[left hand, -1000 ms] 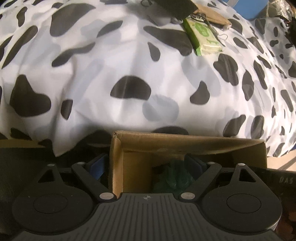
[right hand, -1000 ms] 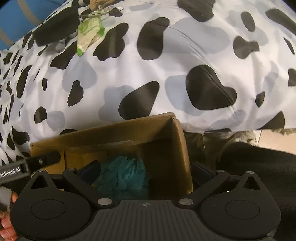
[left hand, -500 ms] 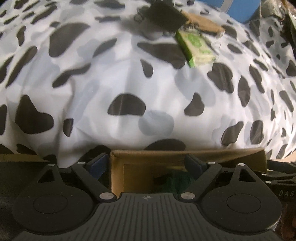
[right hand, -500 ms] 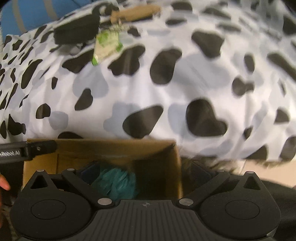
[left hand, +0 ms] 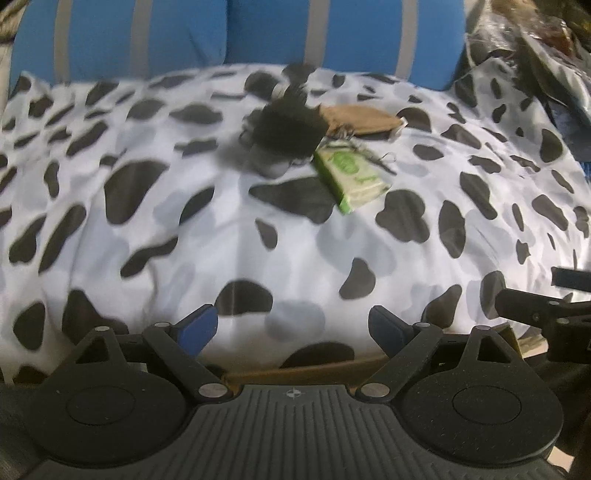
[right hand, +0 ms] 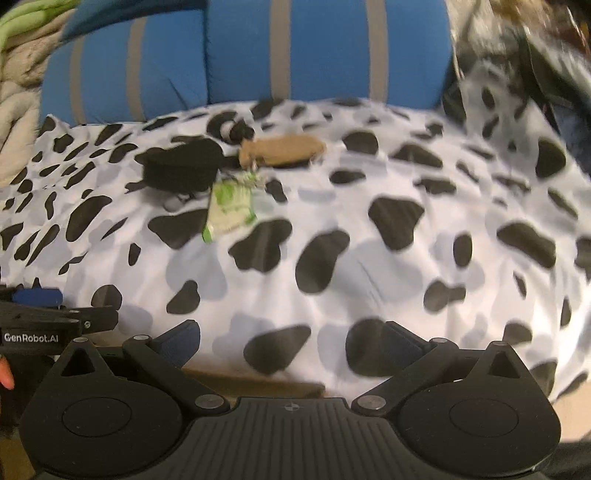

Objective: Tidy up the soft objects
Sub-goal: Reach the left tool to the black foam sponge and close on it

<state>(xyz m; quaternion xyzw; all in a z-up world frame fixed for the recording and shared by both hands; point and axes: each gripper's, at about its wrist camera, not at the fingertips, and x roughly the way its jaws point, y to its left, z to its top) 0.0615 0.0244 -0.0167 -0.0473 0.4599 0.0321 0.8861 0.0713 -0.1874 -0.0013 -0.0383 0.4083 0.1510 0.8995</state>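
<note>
On the cow-print bed cover (left hand: 184,229) (right hand: 369,229) lie a black fuzzy item (left hand: 290,127) (right hand: 181,168), a tan soft pouch (left hand: 360,118) (right hand: 282,149) and a green-and-white packet (left hand: 352,177) (right hand: 229,208), all far ahead. My left gripper (left hand: 293,330) is open and empty above the bed's near edge. My right gripper (right hand: 291,341) is open and empty too. A strip of the cardboard box rim (left hand: 314,371) (right hand: 258,382) shows just below the fingers. The box's inside is hidden.
Blue cushions with grey stripes (left hand: 258,33) (right hand: 258,48) stand behind the bed. Dark clutter (left hand: 535,48) sits at the back right. The right gripper (left hand: 546,314) shows at the left view's right edge, the left gripper (right hand: 44,321) at the right view's left edge.
Both grippers have risen and tilted up from the cardboard box. The box and the teal soft thing in it have dropped out of view; the cushions and far items now show.
</note>
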